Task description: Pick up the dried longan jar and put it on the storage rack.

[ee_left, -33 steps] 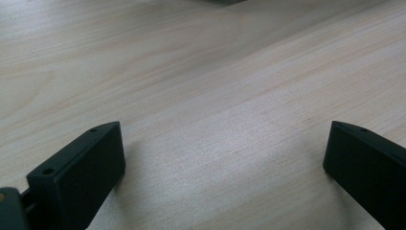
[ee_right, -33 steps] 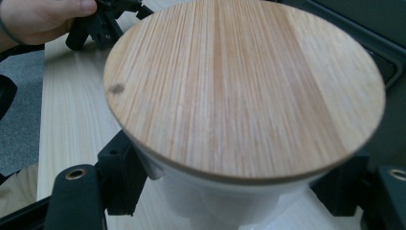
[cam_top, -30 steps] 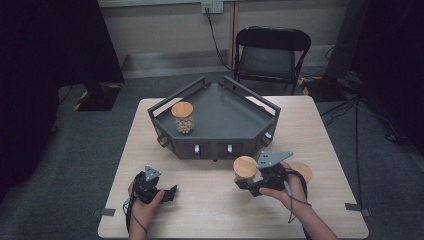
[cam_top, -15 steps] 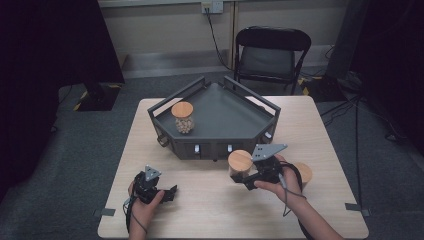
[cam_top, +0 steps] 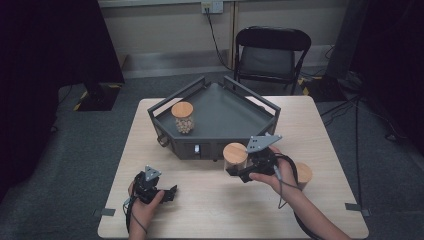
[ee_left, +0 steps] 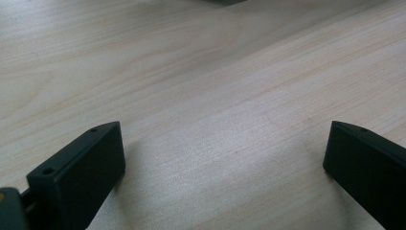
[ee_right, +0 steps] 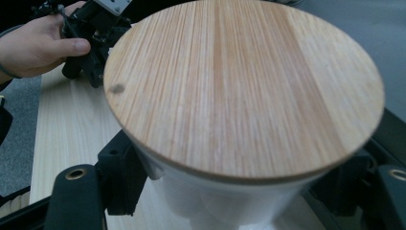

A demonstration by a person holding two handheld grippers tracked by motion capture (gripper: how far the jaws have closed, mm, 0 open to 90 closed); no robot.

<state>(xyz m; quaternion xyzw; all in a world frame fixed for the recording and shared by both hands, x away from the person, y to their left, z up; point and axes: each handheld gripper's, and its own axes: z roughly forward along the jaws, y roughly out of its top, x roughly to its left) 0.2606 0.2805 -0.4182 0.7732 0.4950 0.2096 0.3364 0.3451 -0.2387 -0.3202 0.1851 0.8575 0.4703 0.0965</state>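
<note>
A clear jar with a round wooden lid (cam_top: 235,154) (ee_right: 244,86) hangs just above the table in front of the dark grey tray (cam_top: 227,122). My right gripper (cam_top: 243,167) (ee_right: 230,191) is shut on its glass body below the lid. A second lidded jar (cam_top: 182,117), with brownish contents, stands inside the tray at its left. A third wooden-lidded jar (cam_top: 302,174) stands on the table right of my right hand. My left gripper (cam_top: 159,191) (ee_left: 222,153) rests low over bare tabletop near the front left, jaws wide apart and empty.
The tray has raised rails along its back edges and a front wall (cam_top: 200,149) facing me. A black folding chair (cam_top: 270,52) stands beyond the table. The other hand with its gripper (ee_right: 91,28) appears far off in the right gripper view.
My right gripper has carried the jar left and slightly up, closer to the tray's front wall. The left gripper has stayed put.
</note>
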